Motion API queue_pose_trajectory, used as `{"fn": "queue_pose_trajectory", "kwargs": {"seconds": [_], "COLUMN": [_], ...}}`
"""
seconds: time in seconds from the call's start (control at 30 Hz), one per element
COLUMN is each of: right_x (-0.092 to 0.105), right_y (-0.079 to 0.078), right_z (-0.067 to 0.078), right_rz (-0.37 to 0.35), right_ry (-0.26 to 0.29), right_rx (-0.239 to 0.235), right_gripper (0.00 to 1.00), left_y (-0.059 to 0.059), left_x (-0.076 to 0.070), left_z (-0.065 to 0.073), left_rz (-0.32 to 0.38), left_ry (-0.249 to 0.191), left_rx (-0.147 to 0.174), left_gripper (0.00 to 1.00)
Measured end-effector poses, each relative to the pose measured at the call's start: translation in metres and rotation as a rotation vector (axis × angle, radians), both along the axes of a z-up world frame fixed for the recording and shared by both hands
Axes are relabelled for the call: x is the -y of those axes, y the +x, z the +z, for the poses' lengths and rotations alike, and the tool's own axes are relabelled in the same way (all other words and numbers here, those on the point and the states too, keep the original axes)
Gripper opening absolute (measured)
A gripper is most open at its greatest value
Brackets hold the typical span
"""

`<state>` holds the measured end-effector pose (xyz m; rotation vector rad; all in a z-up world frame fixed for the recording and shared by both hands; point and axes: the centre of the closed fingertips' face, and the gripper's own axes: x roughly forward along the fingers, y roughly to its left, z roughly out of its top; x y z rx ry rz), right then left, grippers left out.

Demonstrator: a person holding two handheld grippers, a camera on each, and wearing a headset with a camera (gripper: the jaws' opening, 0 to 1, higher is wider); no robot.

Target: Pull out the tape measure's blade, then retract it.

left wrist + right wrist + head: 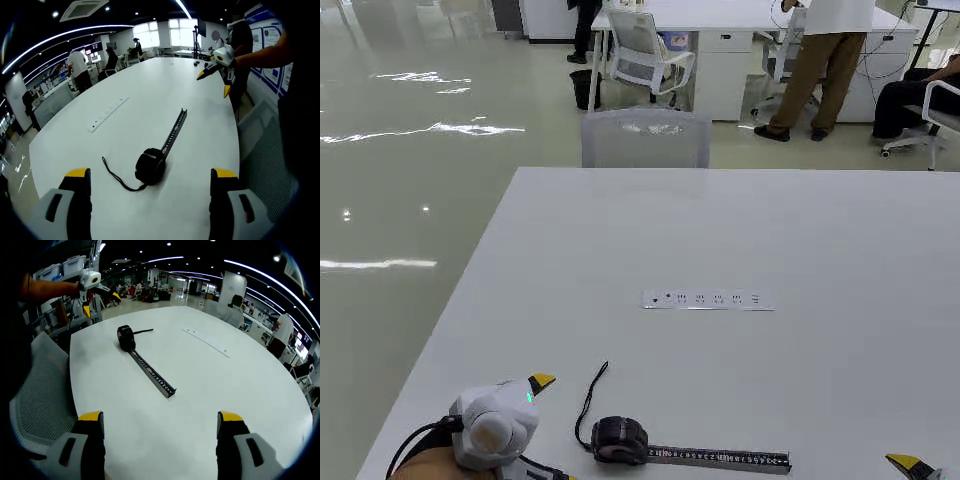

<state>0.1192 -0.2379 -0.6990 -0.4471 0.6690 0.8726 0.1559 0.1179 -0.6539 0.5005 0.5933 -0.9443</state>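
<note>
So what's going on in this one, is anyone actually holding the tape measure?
Nobody is holding it. The black tape measure lies on the white table with its blade pulled partway out and flat on the surface, its wrist strap trailing the other way. The left gripper and the right gripper are both open, one off each end of it, touching nothing. So the blade is out and not yet retracted.

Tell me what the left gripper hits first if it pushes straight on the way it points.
Probably the tape measure's black case, nearly centred ahead of the open left gripper; its cord curls slightly nearer. The blade runs on beyond. Height over the table is unclear, so it might pass above.
</note>
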Motion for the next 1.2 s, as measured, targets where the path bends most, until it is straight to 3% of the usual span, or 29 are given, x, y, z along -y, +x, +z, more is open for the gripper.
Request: {"fn": "queue_pose_trajectory", "kwargs": {"seconds": [0.43, 0.63, 1.2], "right_x": [-0.010, -0.016, -0.038], "right_y": [0.014, 0.017, 0.035], "right_z": [0.001, -0.002, -0.002], "right_rz": [0.061, 0.113, 0.215], "right_ry": [-0.025, -0.066, -0.118], "right_rx": [-0.016, -0.021, -0.027], "right_gripper": [0.95, 0.94, 0.89], "left_y": [0.010, 0.014, 0.025], "left_x": [0.010, 0.017, 0.038], "left_z": [-0.009, -0.013, -0.022], "left_rz": [-0.059, -0.088, -0.151], "left_ry": [0.043, 0.065, 0.109], "left_rx": [-0.019, -0.026, -0.041], "left_gripper": [0.97, 0.97, 0.94]}}
